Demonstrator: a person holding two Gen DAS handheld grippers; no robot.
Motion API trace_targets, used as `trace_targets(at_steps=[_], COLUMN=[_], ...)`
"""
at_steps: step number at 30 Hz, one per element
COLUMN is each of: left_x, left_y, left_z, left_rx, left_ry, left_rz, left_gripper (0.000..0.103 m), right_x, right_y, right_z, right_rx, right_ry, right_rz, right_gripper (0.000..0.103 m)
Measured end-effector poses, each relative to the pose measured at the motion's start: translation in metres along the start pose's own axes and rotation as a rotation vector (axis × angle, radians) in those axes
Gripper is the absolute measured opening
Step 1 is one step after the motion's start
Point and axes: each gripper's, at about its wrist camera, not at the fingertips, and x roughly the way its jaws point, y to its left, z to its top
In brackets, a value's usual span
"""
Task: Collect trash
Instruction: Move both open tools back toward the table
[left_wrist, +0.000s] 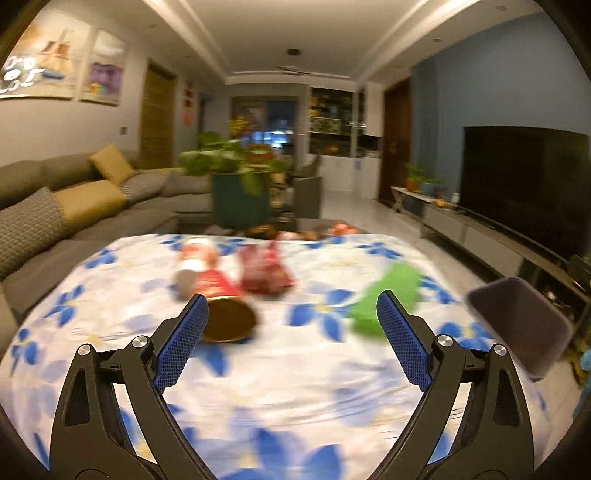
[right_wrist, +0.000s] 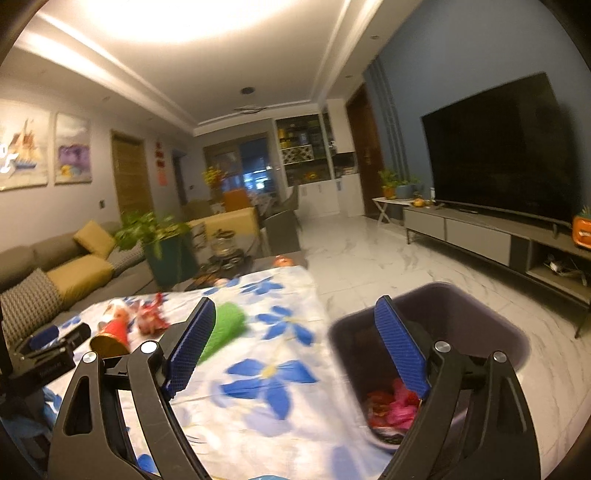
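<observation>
We see the table under a white cloth with blue flowers (left_wrist: 280, 373), blurred in both views, and off its right edge a dark bin (right_wrist: 480, 314) standing on the marble floor, with red and pink wrappers (right_wrist: 393, 404) lying at its bottom. On the cloth we make out a red can (left_wrist: 218, 295) lying on its side with its gold end toward us, a crumpled red wrapper (left_wrist: 264, 273) just beyond it, and a green piece (left_wrist: 388, 291) nearer the bin side. Our left gripper (left_wrist: 291, 306) hangs above the cloth with its blue pads spread wide and nothing between them. Our right gripper (right_wrist: 295, 314) is likewise spread and empty, one finger over the cloth, the other over the bin.
</observation>
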Motion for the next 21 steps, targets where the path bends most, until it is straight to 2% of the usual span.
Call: trace_targets(at_steps=[4, 12, 17, 21], left_x=[0.000, 0.018, 0.034, 0.039], left_y=[0.041, 0.079, 0.093, 0.096], left_z=[-0.004, -0.011, -0.013, -0.012], left_rx=[-0.053, -0.065, -0.119, -0.137], left_ry=[0.011, 0.025, 0.066, 0.061], left_rz=[0.056, 0.109, 0.086, 0.077], left_gripper=[0.091, 0.091, 0.091, 0.091], right_x=[0.013, 0.040, 0.056, 0.078], right_y=[0.031, 0.075, 0.089, 0.101], right_z=[-0.005, -0.012, -0.010, -0.012], right_rx=[-0.027, -0.060, -0.051, -0.058], right_ry=[0.022, 0.041, 0.051, 0.074], right_rz=[0.028, 0.026, 0.020, 0.007], right_gripper=[0.085, 0.085, 0.085, 0.085])
